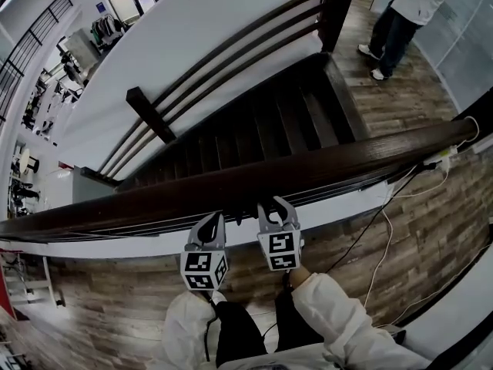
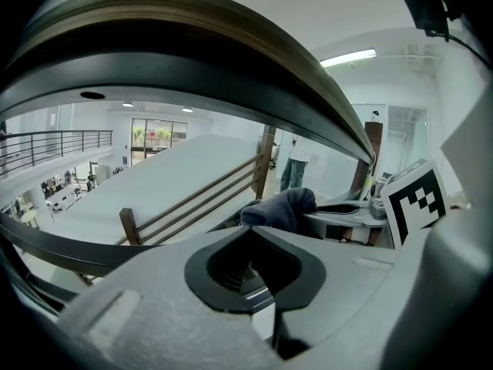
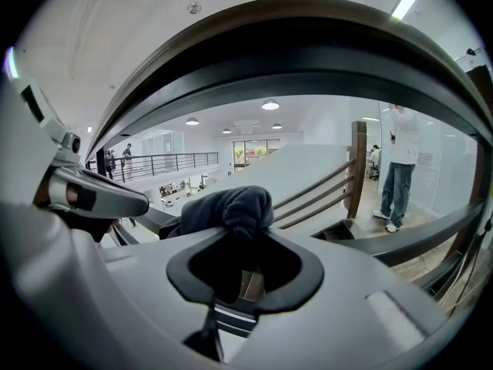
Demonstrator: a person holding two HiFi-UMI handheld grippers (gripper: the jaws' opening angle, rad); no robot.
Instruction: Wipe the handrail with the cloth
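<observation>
Between the right tongs (image 3: 235,239) bulges a crumpled dark-blue cloth (image 3: 229,205).

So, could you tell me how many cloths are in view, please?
1: a dark cloth bunched in the right gripper's jaws, close by the handrail. More could be hidden from view.

**Three views around one handrail**

Your head camera looks steeply down past the dark wooden handrail (image 1: 231,185) onto the staircase (image 1: 269,122), with your left claw (image 1: 213,220) and right claw (image 1: 273,206) at bottom centre. Each gripper camera rides close under that rail and looks along its claw, outward over the stairwell, so the rail arches overhead. All three views share the rail, the stair's slatted balustrade (image 1: 223,60) and the standing person (image 1: 404,14) on the landing. Your left gripper camera also catches the right claw and its dark cloth (image 2: 281,206) at right.
</observation>
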